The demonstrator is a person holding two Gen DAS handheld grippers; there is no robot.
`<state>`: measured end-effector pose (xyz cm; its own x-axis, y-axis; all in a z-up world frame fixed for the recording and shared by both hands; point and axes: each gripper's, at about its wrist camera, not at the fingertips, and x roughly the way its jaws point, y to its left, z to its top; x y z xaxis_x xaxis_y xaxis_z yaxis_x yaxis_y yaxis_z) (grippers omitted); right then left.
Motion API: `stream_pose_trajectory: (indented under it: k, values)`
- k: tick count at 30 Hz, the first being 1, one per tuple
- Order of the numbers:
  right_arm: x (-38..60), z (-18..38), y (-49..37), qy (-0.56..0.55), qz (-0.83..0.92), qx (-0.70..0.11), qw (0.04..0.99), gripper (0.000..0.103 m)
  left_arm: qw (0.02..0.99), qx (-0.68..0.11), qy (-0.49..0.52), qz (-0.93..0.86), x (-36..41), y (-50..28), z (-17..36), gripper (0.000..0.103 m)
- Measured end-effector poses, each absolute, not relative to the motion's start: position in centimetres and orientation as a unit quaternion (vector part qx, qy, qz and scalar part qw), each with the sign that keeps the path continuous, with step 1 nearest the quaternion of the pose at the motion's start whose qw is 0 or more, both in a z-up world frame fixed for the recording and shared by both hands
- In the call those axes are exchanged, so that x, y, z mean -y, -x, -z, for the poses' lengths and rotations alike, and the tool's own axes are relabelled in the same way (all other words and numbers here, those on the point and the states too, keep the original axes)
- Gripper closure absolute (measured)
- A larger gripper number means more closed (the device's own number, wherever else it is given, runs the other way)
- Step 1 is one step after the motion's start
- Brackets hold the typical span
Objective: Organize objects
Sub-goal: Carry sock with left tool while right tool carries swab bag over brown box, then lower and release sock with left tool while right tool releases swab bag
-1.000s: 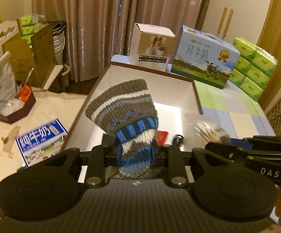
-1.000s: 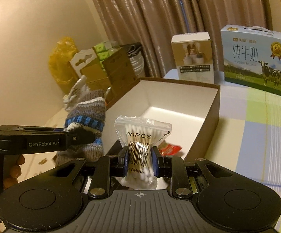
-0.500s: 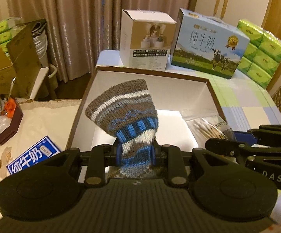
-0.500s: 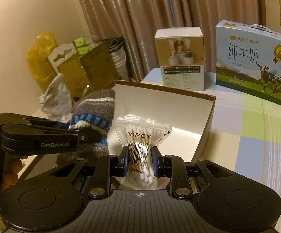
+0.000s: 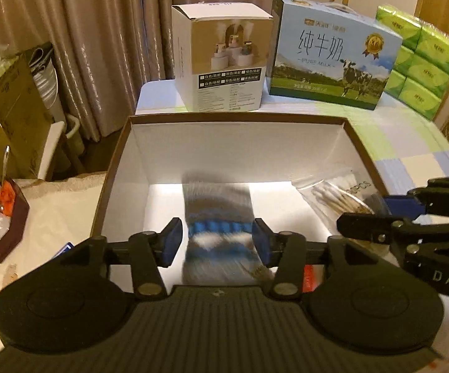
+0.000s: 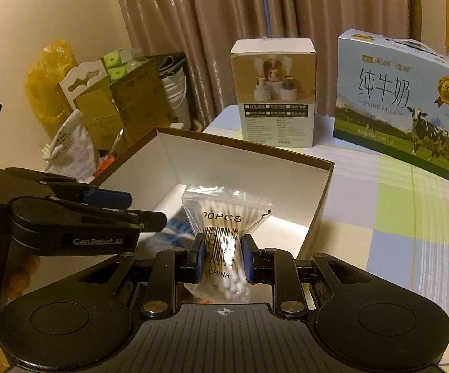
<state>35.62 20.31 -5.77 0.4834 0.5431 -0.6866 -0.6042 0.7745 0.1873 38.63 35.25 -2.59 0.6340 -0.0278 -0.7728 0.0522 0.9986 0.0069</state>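
A brown box with a white inside (image 5: 240, 152) lies open in front of me; it also shows in the right wrist view (image 6: 243, 168). My left gripper (image 5: 217, 240) is open above the box. The striped knit sock (image 5: 218, 230) is blurred between its spread pads, loose and dropping into the box. My right gripper (image 6: 222, 258) is shut on a clear bag of cotton swabs (image 6: 226, 217) held over the box's near right corner; the bag also shows in the left wrist view (image 5: 336, 195). A small red item (image 5: 308, 276) lies on the box floor.
A white humidifier box (image 5: 224, 62), a blue milk carton (image 5: 330, 52) and green tissue packs (image 5: 420, 59) stand behind the box on the checked tablecloth. A dark tray with clutter (image 5: 0, 220) sits left. Cardboard boxes (image 6: 125, 105) stand by the curtain.
My left gripper has opened and let go of the sock, which is falling into the box. Both grippers have moved forward over the box. The right still holds the swab bag.
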Motion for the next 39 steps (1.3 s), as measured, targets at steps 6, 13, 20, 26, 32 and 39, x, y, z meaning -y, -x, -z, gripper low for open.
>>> stream_pose_trajectory:
  k: [6,13,20,26,32,39]
  values:
    - [-20.8,6.1,-36.1,0.046,-0.329,-0.383,0.862,0.082,0.903,-0.430,-0.005,0.019,-35.9,-38.8,2.6,0.055]
    - [-21.2,6.0,-36.7,0.048,-0.328,-0.362,0.871,0.077,0.904,-0.428,0.000,0.016,-36.5,-38.6,2.3,0.052]
    - [-20.8,5.5,-35.6,0.061,-0.337,-0.336,0.877,0.033,0.905,-0.426,0.003,0.012,-36.6,-38.1,2.1,0.032]
    - [-19.5,5.0,-34.3,0.044,-0.345,-0.348,0.871,0.029,0.907,-0.421,0.005,0.006,-36.7,-36.6,1.2,0.024]
    - [-18.5,4.1,-32.7,0.032,-0.346,-0.353,0.868,0.019,0.908,-0.419,0.012,-0.003,-36.6,-35.0,0.2,0.016]
    - [-17.3,3.0,-30.4,0.017,-0.345,-0.359,0.867,0.005,0.909,-0.417,0.027,-0.012,-36.5,-32.5,-1.2,0.009]
